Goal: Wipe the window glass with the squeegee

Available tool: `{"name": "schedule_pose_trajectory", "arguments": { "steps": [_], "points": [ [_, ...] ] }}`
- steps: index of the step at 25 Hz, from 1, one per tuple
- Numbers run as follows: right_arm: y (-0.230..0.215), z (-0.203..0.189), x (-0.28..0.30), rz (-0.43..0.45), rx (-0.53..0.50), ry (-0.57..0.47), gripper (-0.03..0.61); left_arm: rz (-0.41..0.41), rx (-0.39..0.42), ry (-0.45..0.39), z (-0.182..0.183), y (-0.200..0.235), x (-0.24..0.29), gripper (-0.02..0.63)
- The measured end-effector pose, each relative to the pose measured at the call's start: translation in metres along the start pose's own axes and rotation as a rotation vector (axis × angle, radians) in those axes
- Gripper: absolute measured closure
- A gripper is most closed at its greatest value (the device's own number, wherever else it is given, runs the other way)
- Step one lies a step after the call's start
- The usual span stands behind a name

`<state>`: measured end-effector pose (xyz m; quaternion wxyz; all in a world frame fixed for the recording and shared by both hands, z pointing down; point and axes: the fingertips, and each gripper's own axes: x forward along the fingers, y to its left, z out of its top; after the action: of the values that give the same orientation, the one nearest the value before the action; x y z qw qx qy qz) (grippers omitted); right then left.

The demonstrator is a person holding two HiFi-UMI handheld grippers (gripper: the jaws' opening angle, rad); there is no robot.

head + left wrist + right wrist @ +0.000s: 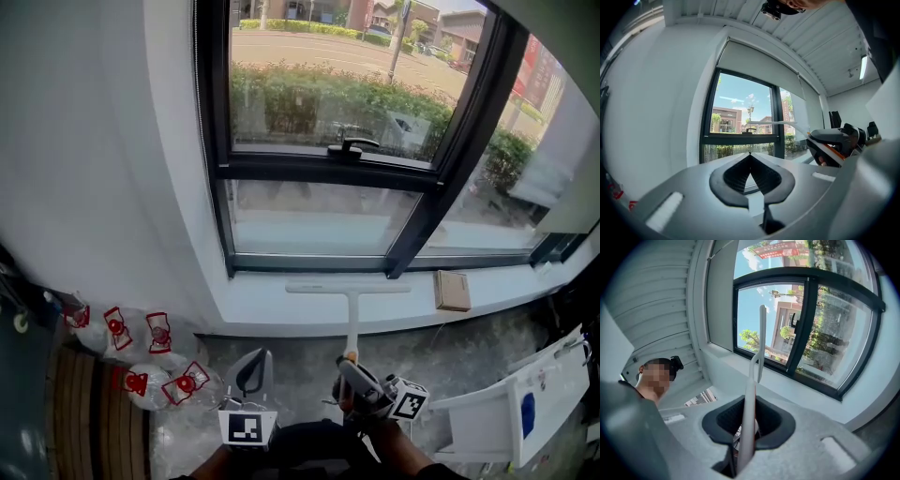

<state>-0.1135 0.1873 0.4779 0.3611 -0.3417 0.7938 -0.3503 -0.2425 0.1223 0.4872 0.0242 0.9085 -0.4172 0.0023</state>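
Two grippers are showing low in the head view; the right gripper [361, 382] is clamping the squeegee [351, 292], its blade lying across the white sill [262, 305] below the window [319, 220], and the bottle labels [159, 333] are too small to read. In the left gripper view, the left gripper [750, 157] is pointing windowward, jaws closed together on nothing. In the right gripper view, the squeegee handle is running up between the pinching jaws.

Right gripper [747, 430] jaws clamped on the white squeegee [753, 371] handle. The handle runs up from the pads, with the blade edge-on in front of the window glass [759, 301]; contact unclear, probably apart. Dark window frame [809, 319], white sill [801, 392] below. Person [644, 389] at left.
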Motion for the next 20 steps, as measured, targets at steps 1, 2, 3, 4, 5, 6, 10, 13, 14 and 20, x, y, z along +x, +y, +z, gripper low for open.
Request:
{"name": "schedule_pose_trajectory", "arguments": {
  "steps": [1, 2, 3, 4, 5, 6, 10, 13, 14, 20],
  "points": [
    [0.002, -0.004, 0.005, 0.002, 0.004, 0.002, 0.538, 0.000, -0.001, -0.003, 0.000, 0.004, -0.002, 0.597],
    [0.003, -0.008, 0.008, 0.001, 0.004, 0.006, 0.540, 0.001, -0.002, -0.006, -0.001, 0.009, -0.004, 0.597],
    [0.003, -0.012, 0.012, -0.001, 0.006, 0.012, 0.538, 0.003, -0.004, -0.006, -0.002, 0.013, -0.006, 0.597],
    [0.003, -0.016, 0.016, -0.002, 0.008, 0.019, 0.538, 0.008, -0.008, -0.006, -0.004, 0.018, -0.008, 0.597],
    [0.001, -0.020, 0.018, -0.007, 0.008, 0.028, 0.538, 0.014, -0.011, -0.004, -0.005, 0.023, -0.009, 0.597],
    [0.000, -0.024, 0.021, -0.011, 0.007, 0.038, 0.538, 0.020, -0.012, -0.002, -0.007, 0.029, -0.011, 0.597],
    [-0.003, -0.029, 0.034, -0.006, 0.022, 0.071, 0.538, 0.046, -0.021, 0.004, -0.010, 0.040, -0.012, 0.597],
    [-0.012, -0.024, 0.041, 0.001, 0.016, 0.087, 0.538, 0.063, -0.023, 0.013, -0.013, 0.045, -0.006, 0.597],
    [-0.015, -0.023, 0.043, 0.009, 0.017, 0.090, 0.538, 0.071, -0.019, 0.016, -0.014, 0.047, -0.004, 0.597],
    [-0.047, 0.005, 0.059, 0.026, 0.045, 0.116, 0.538, 0.130, 0.001, 0.031, -0.009, 0.053, 0.028, 0.597]
  ]
}}
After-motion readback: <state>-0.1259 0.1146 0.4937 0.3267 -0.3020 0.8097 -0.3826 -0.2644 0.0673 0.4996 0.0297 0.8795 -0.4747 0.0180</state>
